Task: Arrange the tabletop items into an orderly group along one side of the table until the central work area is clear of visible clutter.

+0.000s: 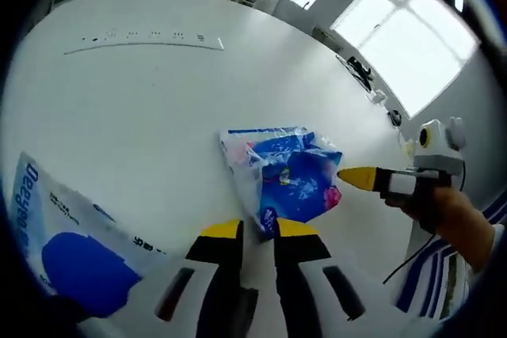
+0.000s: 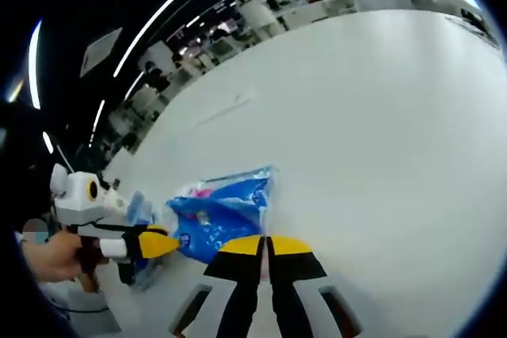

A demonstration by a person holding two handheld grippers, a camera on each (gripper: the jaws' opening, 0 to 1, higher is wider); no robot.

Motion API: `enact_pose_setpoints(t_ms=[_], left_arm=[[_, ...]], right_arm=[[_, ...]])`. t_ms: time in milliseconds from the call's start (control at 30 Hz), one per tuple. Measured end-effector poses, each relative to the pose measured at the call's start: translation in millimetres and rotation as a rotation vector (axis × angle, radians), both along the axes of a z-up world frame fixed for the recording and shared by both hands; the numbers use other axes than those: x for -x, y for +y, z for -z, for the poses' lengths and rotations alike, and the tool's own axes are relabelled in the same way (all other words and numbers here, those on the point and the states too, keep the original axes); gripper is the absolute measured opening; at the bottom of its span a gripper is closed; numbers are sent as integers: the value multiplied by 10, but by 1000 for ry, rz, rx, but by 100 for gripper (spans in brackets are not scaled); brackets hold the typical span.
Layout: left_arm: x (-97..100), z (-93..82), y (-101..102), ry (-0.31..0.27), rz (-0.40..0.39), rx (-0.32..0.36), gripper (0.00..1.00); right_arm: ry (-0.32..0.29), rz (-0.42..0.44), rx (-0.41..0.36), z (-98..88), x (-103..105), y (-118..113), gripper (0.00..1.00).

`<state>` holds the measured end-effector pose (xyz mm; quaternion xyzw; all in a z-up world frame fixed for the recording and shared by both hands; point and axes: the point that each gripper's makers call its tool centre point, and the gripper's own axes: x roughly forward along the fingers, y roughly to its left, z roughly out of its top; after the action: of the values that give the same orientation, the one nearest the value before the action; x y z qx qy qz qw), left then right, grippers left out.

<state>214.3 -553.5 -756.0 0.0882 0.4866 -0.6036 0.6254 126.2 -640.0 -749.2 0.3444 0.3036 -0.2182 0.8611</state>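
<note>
Blue packet (image 1: pixel 285 181) lay mid-table, between both grippers. Left gripper (image 1: pixel 258 229) slightly parted, empty, tips at packet's near edge. Right gripper (image 2: pixel 265 244) closed, empty, beside packet. White pack (image 1: pixel 75 247) near left. Risk: slick film slipping or tearing if pinched by corner

A: Which colours mark the packet (image 1: pixel 283 181)?
B: Blue and white plastic with pink patches.
A: And the other items?
B: White table (image 1: pixel 142 108); white pack (image 1: pixel 71 243), blue oval, blue lettering; jaw tips yellow on black.
</note>
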Motion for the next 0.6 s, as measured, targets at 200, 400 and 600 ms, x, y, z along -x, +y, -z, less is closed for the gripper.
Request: enact_pose_setpoints(t_ms=[200,400,600], left_arm=[[-23,-127,34,-40,21,33,14],[-49,-283,156,-121,83,69,23],[-230,-379,357,-242,79,78,45]], right_arm=[[22,-92,133,-54,-38,-39,15],[34,-96,188,-96,-52,-65,30],[-2,-101,220,-255,-82,-4,39]])
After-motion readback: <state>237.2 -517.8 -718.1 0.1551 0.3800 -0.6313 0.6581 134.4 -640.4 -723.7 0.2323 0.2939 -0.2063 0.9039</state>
